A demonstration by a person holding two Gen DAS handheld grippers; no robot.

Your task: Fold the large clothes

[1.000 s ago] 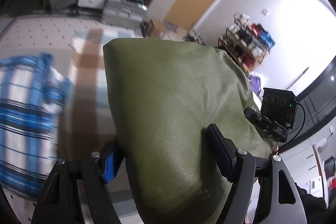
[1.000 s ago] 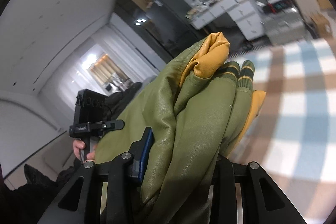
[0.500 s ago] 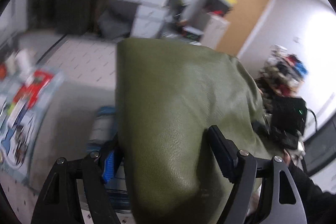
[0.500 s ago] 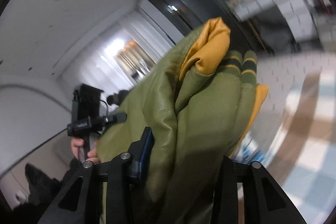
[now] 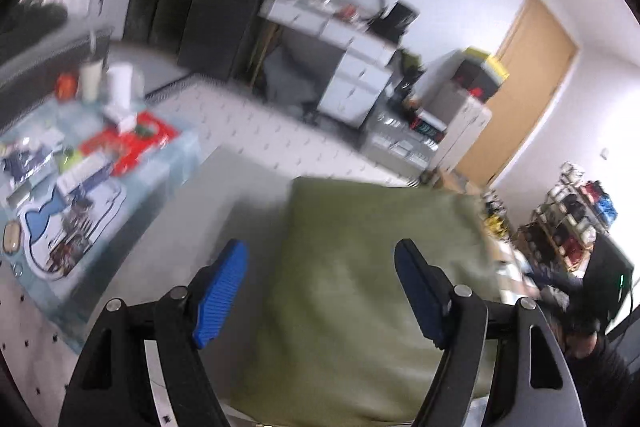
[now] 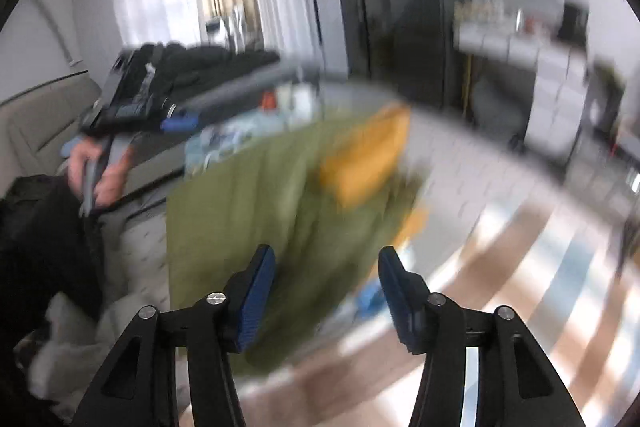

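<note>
Looking down both wrist views, I see my left gripper (image 5: 320, 287) spread wide, its blue pads (image 5: 218, 293) clear of the folded olive jacket (image 5: 360, 307) lying just ahead between them. My right gripper (image 6: 326, 291) is opening, pads off the same jacket, whose mustard lining (image 6: 360, 163) shows on top. It lies beside a cluttered low table (image 5: 176, 163).
</note>
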